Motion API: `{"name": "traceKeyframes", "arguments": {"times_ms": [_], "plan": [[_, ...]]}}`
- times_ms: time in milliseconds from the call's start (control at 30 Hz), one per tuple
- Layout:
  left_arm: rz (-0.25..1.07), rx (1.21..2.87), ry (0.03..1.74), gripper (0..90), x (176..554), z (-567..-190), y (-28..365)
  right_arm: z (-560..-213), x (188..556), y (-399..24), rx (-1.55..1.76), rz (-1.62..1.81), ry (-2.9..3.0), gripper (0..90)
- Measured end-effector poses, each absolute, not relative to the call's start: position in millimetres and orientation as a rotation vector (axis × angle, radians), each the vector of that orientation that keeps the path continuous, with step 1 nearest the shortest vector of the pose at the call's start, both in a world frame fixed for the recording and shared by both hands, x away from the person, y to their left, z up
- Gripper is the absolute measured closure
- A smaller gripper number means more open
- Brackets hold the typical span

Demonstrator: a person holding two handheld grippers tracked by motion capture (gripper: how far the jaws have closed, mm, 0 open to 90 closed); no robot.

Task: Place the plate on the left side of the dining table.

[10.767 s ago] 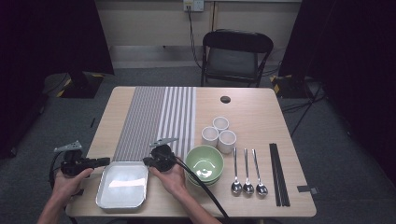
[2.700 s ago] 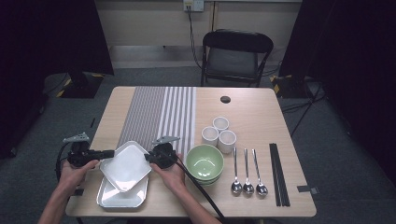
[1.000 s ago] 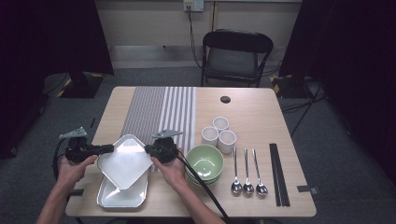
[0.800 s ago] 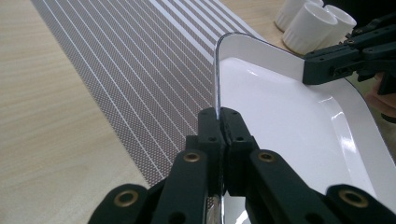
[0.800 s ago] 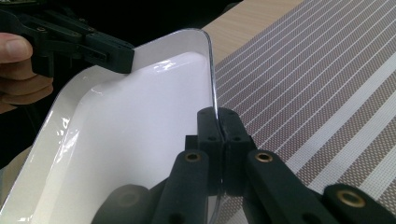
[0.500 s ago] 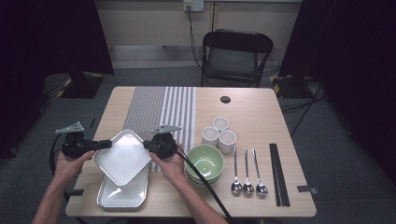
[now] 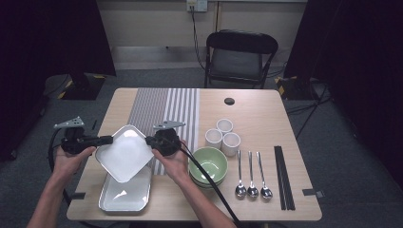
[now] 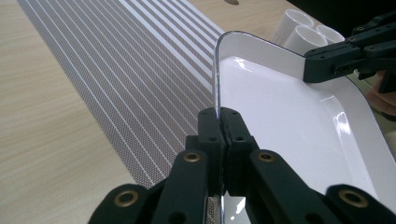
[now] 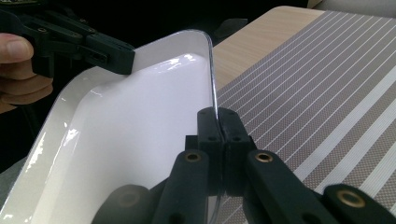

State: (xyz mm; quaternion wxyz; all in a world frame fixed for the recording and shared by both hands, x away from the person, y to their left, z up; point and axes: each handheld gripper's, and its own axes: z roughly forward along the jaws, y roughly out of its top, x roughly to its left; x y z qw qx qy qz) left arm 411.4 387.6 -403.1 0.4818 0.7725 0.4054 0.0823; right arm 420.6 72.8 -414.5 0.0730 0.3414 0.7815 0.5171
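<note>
1. Two grippers share one load: the left gripper (image 7: 105, 140) and the right gripper (image 7: 151, 142) each have their jaws pinched tight on opposite rims of the white plate (image 7: 124, 153), so neither hand should outrun the other.
2. Both hands ought to travel at one pace and one height; a lag on either side would likely twist the thin rim between the pads and let it slip.
3. Grip depth looks shallow: in the left gripper view the jaws of the left gripper (image 8: 219, 120) bite only the upturned edge of the white plate (image 8: 289, 112), and the right gripper view shows the same for the right gripper (image 9: 216, 119) on the white plate (image 9: 140, 126). The pinch should stay firm until the dish rests on something.
4. Ahead of both grippers lies the striped mat (image 7: 166, 107), a likely place to set the dish; it should come down flat, not corner first.
5. Below and nearer the person than the held dish sits a second tray (image 7: 124, 194) of the same kind on the table (image 7: 256, 104).
6. To the outer side of the right gripper stand the green bowls (image 7: 208, 164), close enough that the right hand (image 7: 173, 164) should keep clear of them.
7. The held dish is white, glossy, roughly square with rounded corners and a raised lip; it hangs between the two grippers, turned corner-forward and clear of the table.
</note>
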Motion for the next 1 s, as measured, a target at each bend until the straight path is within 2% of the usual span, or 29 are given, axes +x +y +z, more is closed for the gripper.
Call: {"name": "traceKeyframes", "arguments": {"times_ms": [367, 1000], "plan": [[0.204, 1.865, 0.966, 88.6, 416.4, -393.1, 388.9, -398.6, 425.4, 73.1, 0.999, 1.546, 2.342, 89.0], [0.225, 1.874, 0.927, 88.5, 430.7, -369.0, 365.4, -372.7, 433.5, 52.0, 0.985, 1.535, 2.311, 89.0]]}}
